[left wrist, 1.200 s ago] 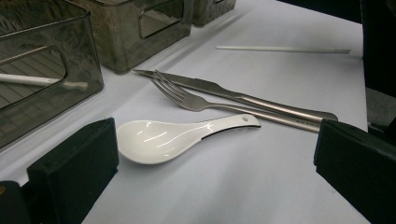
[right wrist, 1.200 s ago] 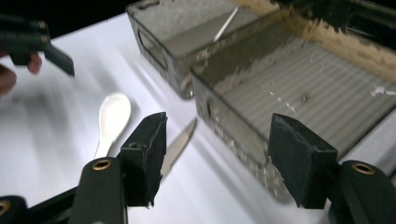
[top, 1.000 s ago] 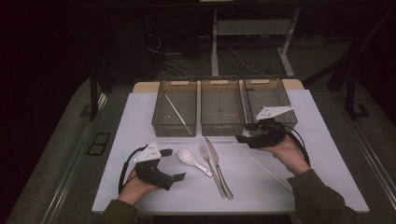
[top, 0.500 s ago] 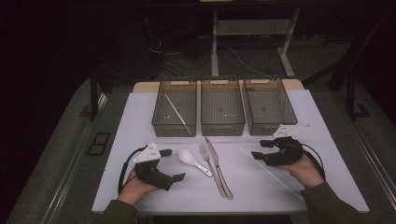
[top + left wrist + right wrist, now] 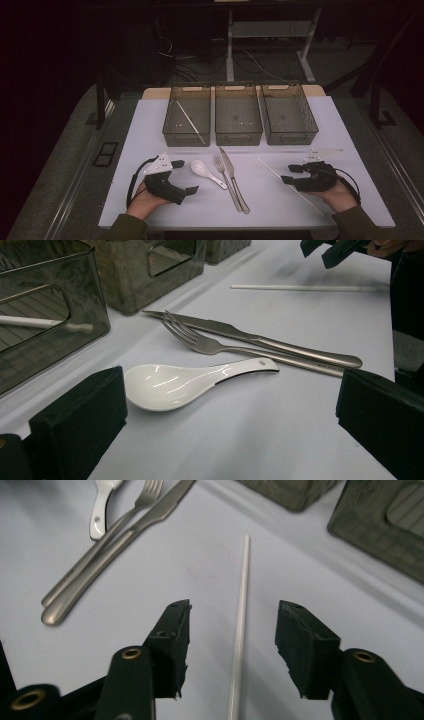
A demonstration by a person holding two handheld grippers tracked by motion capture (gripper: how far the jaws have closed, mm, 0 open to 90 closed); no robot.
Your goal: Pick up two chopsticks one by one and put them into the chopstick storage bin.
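A white chopstick (image 5: 272,171) lies on the white table (image 5: 150,125) at the right front. My right gripper (image 5: 291,174) hovers over it, open, with one jaw on each side of the chopstick (image 5: 241,595) and nothing held. My left gripper (image 5: 185,176) rests open at the left front, its jaws wide apart facing a white ceramic spoon (image 5: 190,382). A steel fork (image 5: 225,175) and knife (image 5: 231,172) lie side by side to the right of the spoon (image 5: 202,170).
Three dark see-through bins stand in a row at the back: left bin (image 5: 172,131), middle bin (image 5: 238,136), right bin (image 5: 290,136). A second white chopstick (image 5: 189,120) lies slanted in the left bin.
My right gripper has come back from the right bin toward the person and dropped over the chopstick on the table. The left gripper has stayed put.
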